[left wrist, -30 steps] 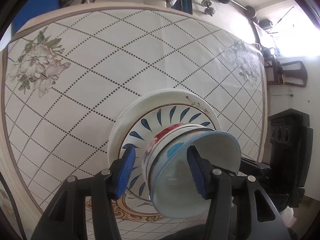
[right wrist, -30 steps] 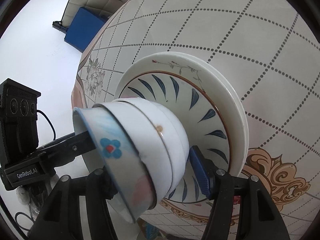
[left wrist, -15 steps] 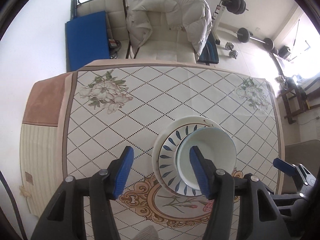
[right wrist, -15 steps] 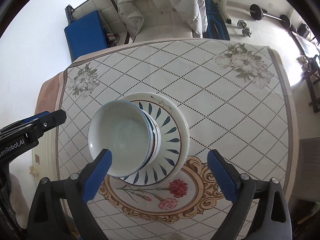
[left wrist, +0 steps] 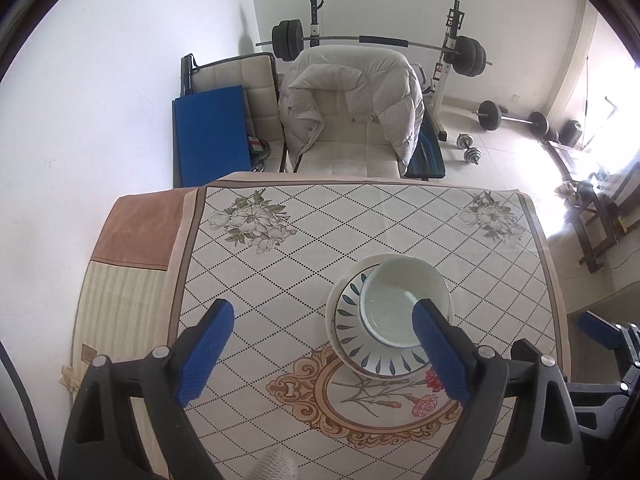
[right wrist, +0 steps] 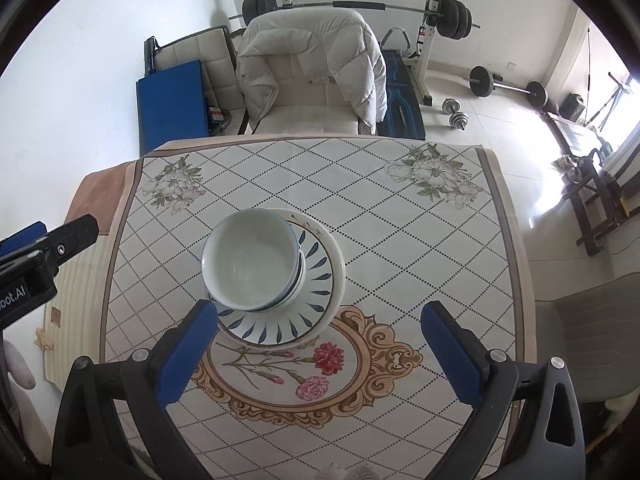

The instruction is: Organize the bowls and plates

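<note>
White walls [left wrist: 100, 80] all round, pale glossy floor tiles [right wrist: 520, 128] catching hard daylight from the right. Behind the table [right wrist: 280, 168] with its diamond-patterned floral cloth sits a cream chair [left wrist: 352, 136], a puffy white jacket [left wrist: 360, 80] draped over its back. A blue mat [left wrist: 210, 132] leans at the left. Barbell rack [left wrist: 380, 40] against the far wall, dumbbells [right wrist: 456, 114] on the floor.

At frame centre, stacked bowls [right wrist: 251, 259] sit on stacked plates [right wrist: 320, 280] on the tablecloth [right wrist: 400, 240]. The right gripper [right wrist: 316, 356], at the bottom, gapes empty.
</note>
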Demonstrator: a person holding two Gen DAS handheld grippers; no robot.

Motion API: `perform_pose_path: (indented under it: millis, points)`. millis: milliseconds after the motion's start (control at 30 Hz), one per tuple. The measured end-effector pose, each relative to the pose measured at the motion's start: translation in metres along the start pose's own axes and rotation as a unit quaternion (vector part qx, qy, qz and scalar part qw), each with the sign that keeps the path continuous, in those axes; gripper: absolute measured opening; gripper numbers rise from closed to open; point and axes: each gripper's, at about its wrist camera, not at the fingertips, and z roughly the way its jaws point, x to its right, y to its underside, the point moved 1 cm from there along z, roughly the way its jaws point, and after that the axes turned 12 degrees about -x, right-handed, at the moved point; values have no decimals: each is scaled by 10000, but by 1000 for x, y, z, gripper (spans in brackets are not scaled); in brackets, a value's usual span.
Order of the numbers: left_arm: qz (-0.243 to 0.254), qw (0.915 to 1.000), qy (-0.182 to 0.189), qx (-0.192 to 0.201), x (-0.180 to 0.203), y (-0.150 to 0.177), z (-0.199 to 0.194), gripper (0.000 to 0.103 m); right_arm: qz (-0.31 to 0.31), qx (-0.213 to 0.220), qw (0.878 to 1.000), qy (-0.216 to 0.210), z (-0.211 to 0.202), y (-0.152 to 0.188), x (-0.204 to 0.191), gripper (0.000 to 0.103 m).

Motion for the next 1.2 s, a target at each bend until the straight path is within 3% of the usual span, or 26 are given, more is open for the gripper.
perform_pose_path:
  millis: [200,633,933,1200]
  points:
    - [21,9994,-70,328,9,21,-34,91,-32,379,9989,265,-42,20,1,103]
    - [-363,9953,-245,863,21,91,-117,92,-233,1005,9947,46,-120,82,15,103]
    - [-499,9924,-275,1093,25,145,-182,92,-214,1479,9885,221,-196,149,27,103]
    - [-329,9932,-121,1108,26,180,-213,92,-249,1929,9796,508,-263,215,21,103]
